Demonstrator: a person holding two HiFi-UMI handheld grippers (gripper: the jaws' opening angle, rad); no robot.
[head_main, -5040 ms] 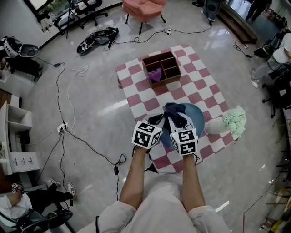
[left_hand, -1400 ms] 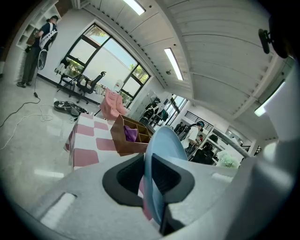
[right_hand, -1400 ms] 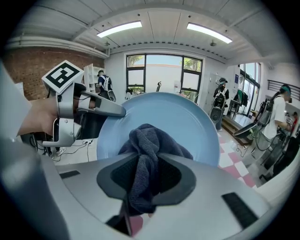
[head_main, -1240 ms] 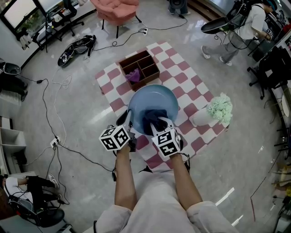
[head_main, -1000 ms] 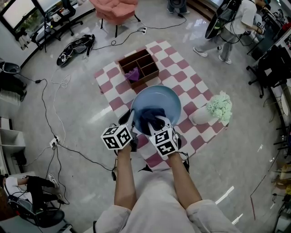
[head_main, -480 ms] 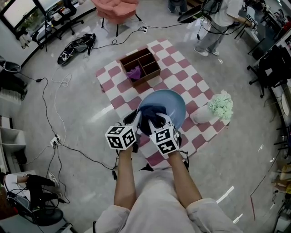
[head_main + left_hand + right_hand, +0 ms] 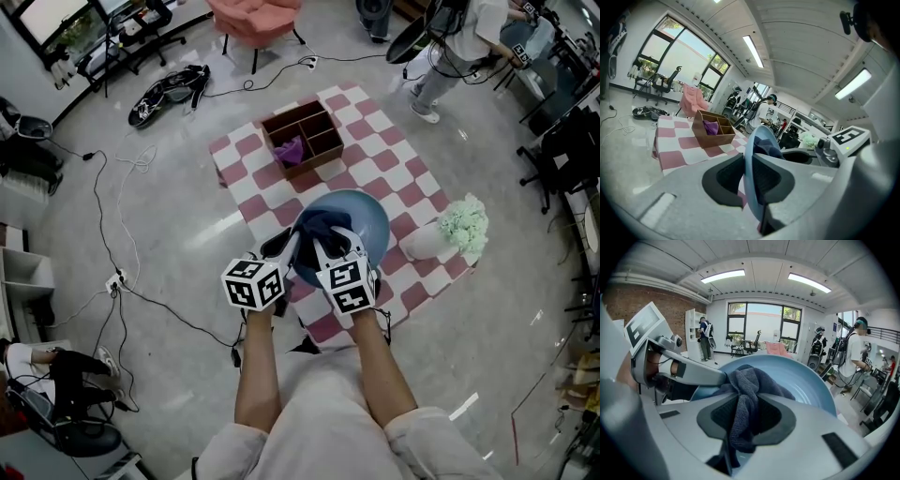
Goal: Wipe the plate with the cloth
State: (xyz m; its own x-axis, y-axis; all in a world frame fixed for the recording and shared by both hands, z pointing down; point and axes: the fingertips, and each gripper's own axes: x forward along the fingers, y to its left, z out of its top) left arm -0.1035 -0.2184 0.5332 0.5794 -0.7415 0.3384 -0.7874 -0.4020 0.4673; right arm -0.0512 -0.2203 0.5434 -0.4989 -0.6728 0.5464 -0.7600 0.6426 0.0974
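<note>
A light blue plate point(image 7: 366, 225) is held up above the checked mat, tilted. My left gripper point(image 7: 287, 248) is shut on its near left rim; in the left gripper view the plate point(image 7: 751, 154) runs edge-on between the jaws of my left gripper point(image 7: 749, 178). My right gripper point(image 7: 328, 246) is shut on a dark blue cloth point(image 7: 322, 226) that lies bunched against the plate's inner face. In the right gripper view the cloth point(image 7: 745, 399) fills the gap of my right gripper point(image 7: 746, 420), with the plate point(image 7: 806, 380) curving behind it.
A pink-and-white checked mat point(image 7: 394, 169) lies on the grey floor. A brown wooden divided box point(image 7: 302, 139) with a purple cloth stands at its far side. A white vase with pale green flowers point(image 7: 450, 234) lies at the right. Cables cross the floor at left; a person point(image 7: 459, 37) stands at the far right.
Five seconds ago the plate sat low under the cloth; since then it has been raised and tilted. Over the last second plate, cloth and both grippers shifted slightly right and away.
</note>
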